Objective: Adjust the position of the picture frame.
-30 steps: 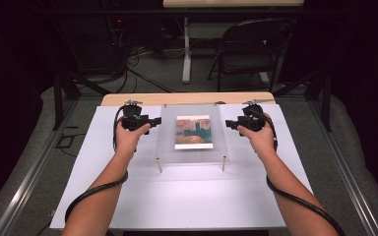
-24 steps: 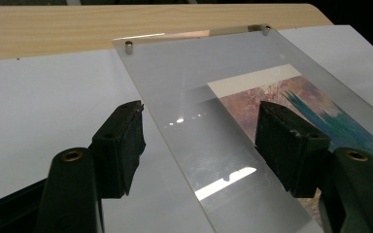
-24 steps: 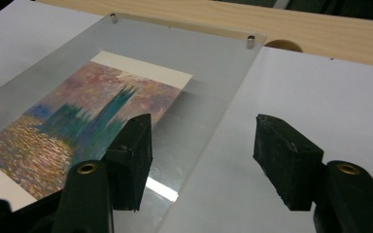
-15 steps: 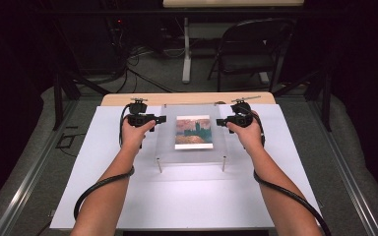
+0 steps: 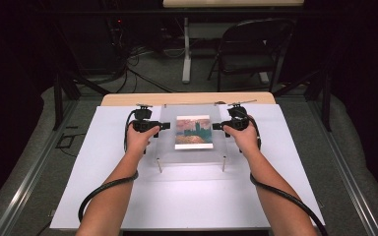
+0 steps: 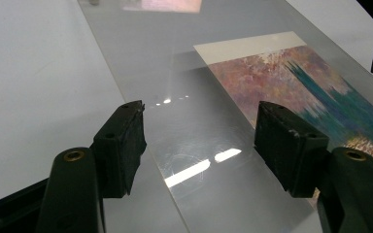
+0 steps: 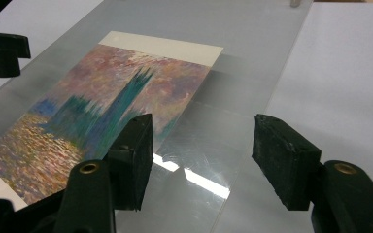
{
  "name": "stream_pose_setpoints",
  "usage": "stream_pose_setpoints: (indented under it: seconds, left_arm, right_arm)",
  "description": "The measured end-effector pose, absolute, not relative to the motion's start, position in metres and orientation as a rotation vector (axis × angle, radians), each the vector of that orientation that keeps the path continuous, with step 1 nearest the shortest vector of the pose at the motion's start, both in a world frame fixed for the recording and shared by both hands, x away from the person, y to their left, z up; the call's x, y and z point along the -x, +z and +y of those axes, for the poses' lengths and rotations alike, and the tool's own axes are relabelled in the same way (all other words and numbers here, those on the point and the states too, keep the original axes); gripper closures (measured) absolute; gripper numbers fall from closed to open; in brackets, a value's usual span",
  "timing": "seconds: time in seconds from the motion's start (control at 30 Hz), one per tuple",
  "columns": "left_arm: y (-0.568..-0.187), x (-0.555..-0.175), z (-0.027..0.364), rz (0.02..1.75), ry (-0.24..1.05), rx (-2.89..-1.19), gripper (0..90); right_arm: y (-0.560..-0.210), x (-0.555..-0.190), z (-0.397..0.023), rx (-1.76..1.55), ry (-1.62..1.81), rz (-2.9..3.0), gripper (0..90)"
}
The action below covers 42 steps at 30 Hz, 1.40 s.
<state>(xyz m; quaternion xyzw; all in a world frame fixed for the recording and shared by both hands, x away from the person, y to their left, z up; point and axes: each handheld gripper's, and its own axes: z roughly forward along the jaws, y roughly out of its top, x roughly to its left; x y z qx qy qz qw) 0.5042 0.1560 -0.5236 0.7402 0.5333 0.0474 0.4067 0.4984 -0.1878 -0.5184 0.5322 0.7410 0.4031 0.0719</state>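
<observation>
A clear plastic plate (image 5: 192, 151) stands on short metal posts over the white table (image 5: 177, 201). A colourful painted print (image 5: 194, 132) lies under its middle. My left gripper (image 5: 165, 125) is at the plate's left edge, jaws open; in the left gripper view the plate (image 6: 194, 87) edge runs between the jaws of that gripper (image 6: 199, 141), unpressed, with the print (image 6: 311, 92) to the right. My right gripper (image 5: 215, 126) is at the right edge, open. Its jaws have just been opening a little around the plate (image 7: 252, 58) edge in the right gripper view (image 7: 201, 145), beside the print (image 7: 92, 116).
Two metal posts (image 5: 159, 165) (image 5: 223, 163) hold up the plate's near edge. A wooden strip (image 5: 128, 100) runs along the table's far edge. A folding chair (image 5: 248, 49) and cables sit on the floor beyond. Black cables trail from both grippers along the forearms.
Both hands have moved inward and down, from beside the plate to its left and right edges. The plate and print have stayed in place.
</observation>
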Motion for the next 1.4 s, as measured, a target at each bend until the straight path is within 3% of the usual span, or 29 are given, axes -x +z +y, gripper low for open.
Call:
stream_pose_setpoints:
  seconds: [1.4]
  left_arm:
    - [-0.545, -0.517, 0.157, 1.408, -0.002, -1.804, 28.1]
  right_arm:
    - [-0.542, -0.518, -0.190, -1.771, 1.298, 2.210, 33.0]
